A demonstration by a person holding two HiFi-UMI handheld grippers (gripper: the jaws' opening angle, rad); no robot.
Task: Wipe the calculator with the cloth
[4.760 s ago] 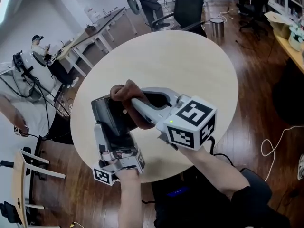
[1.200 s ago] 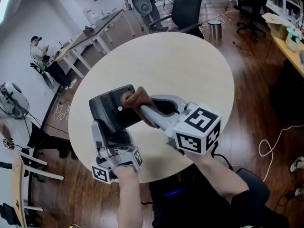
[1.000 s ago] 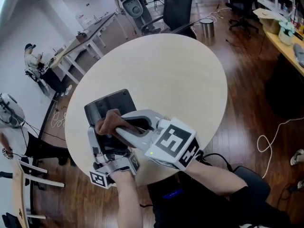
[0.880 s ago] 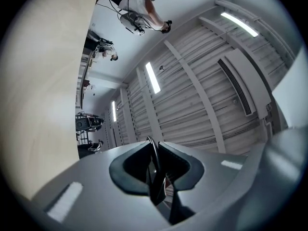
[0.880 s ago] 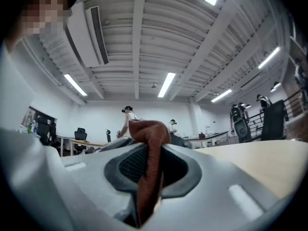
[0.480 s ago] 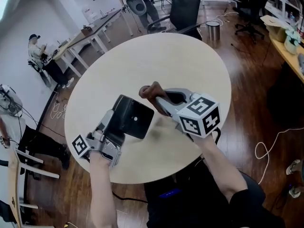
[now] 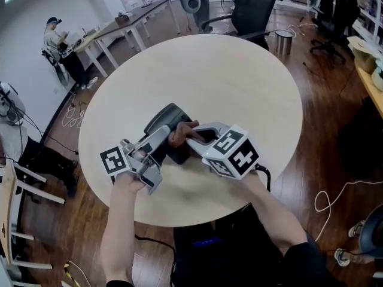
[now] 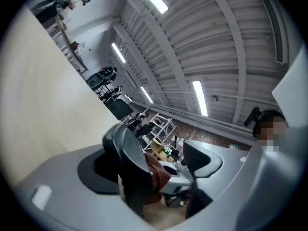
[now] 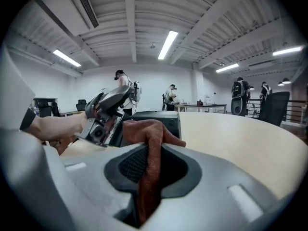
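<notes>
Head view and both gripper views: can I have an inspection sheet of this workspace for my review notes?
Surface: round pale wooden table, bare apart from the job's things.
Job's things: dark calculator tilted up between the jaws of the left gripper; brown cloth lies against it.
Clutter: nothing seen.
Grippers: left gripper jaws opening, calculator between them, one pad clear of it; right gripper shut on the cloth.
Cables: black lead behind the right gripper; white cable on the floor.
Surroundings: dark wooden floor, office chair, bin, desks, a seated person.
</notes>
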